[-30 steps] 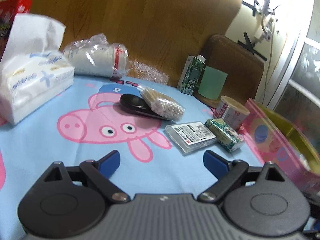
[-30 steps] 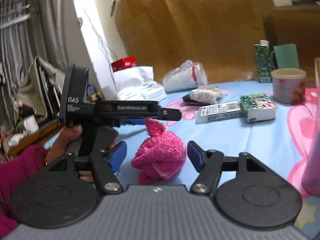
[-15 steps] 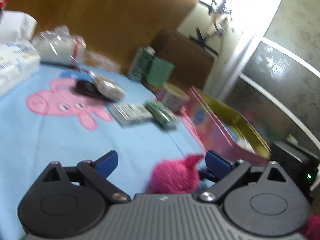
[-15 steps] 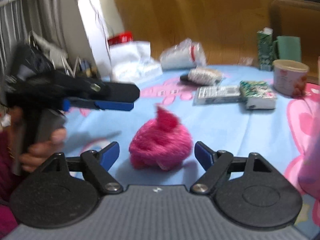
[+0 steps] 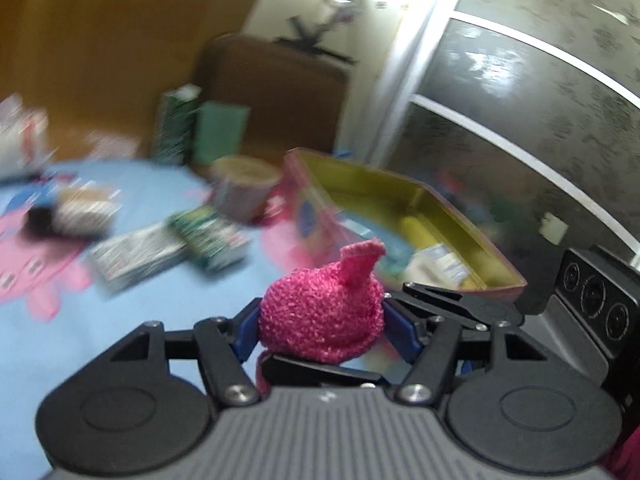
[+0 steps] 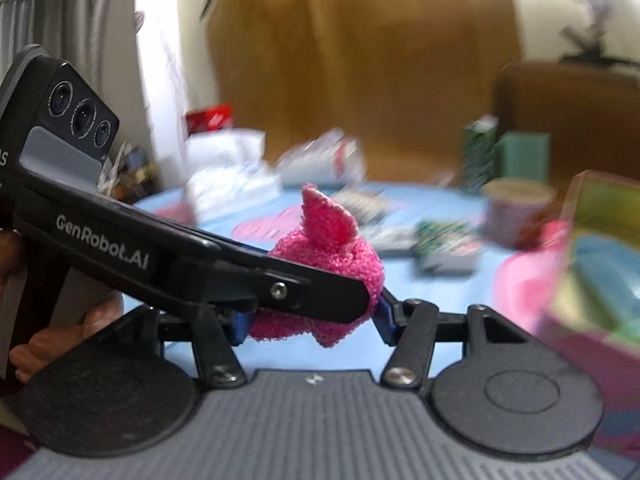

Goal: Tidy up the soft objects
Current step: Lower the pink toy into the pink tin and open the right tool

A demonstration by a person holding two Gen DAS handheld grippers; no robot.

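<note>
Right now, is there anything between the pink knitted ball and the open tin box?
Nothing visible blocks it. The pink knitted ball sits between the left gripper fingers, and the open tin box lies just beyond.

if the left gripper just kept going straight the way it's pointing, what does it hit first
The left gripper is already closed on the pink knitted piece. Beyond that, its line seems to run toward the open pink tin with the yellow inside, probably its near wall; blur makes depth uncertain.

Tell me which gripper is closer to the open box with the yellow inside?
Right, probably. Both clamp the pink knitted ball; the right gripper sits on the side toward the open box, the left gripper on the side away.
</note>
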